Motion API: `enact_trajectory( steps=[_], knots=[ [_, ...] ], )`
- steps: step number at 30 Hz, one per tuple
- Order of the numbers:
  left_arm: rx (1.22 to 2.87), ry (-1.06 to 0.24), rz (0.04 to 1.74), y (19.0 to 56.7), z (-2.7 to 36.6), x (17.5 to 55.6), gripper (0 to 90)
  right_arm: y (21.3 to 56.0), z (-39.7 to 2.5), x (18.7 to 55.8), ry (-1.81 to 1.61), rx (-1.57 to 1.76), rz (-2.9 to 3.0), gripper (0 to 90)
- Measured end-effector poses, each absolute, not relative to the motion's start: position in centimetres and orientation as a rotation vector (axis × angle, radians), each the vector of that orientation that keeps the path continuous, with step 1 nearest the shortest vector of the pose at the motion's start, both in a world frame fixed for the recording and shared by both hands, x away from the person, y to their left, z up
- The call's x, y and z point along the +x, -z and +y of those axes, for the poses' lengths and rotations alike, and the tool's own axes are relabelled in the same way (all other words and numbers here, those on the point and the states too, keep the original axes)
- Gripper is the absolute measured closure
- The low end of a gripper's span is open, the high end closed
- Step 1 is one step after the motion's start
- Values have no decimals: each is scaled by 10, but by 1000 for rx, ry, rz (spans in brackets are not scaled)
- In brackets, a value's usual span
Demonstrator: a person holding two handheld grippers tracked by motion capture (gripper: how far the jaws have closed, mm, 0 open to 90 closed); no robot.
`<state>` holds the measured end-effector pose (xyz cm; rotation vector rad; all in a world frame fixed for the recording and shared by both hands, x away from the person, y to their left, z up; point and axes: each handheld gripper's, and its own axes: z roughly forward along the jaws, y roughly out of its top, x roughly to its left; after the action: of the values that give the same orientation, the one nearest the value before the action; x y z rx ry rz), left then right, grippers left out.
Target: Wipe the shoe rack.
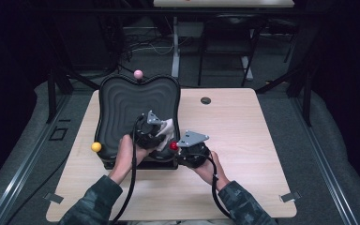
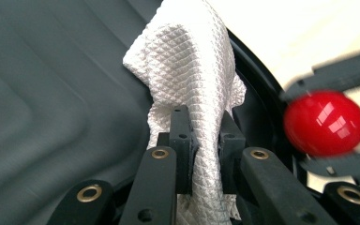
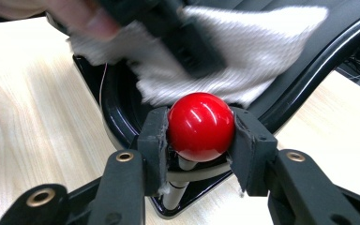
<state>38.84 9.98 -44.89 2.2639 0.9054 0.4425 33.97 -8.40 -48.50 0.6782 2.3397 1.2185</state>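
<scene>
Left gripper: your left gripper (image 1: 161,125) was clamped on a white waffle-weave cloth (image 2: 192,79), its jaws pinching a fold that rose above and hung below the pads.
Right gripper: your right gripper (image 1: 180,146) was closed around a red ball (image 3: 200,126), one jaw on each side of it.
Cloth position: ahead of your left jaws, the cloth lay against the dark grey ridged tray (image 1: 122,103), near its rim on the side facing your right gripper.
Ball position: the red ball sat on a pale stem at the tray's edge, just beside your left gripper (image 3: 178,33).
Left gripper view: you saw the cloth's diamond texture and the red ball (image 2: 325,123) off to the right, held between the other gripper's jaws.
Right gripper view: you saw the stem under the ball and the cloth (image 3: 243,61) beyond it, blurred.
High view: you saw a yellow ball (image 1: 96,146) and a pink ball (image 1: 138,74) at other points of the tray's rim, both well apart from your grippers.
Surface: a pale wooden table (image 1: 243,140) carried the tray, with a dark round grommet (image 1: 206,100) beyond your right gripper.
Room: dark, with grey flooring and a desk frame and cables behind the table.
</scene>
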Motion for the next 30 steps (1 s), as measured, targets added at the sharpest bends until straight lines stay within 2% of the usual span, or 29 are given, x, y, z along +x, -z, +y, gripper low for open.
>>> enact_trajectory(
  steps=[30],
  knots=[
    [2229,-615,1018,392,80,490,807,485,-84,340,-1219,679,2338,600]
  ],
)
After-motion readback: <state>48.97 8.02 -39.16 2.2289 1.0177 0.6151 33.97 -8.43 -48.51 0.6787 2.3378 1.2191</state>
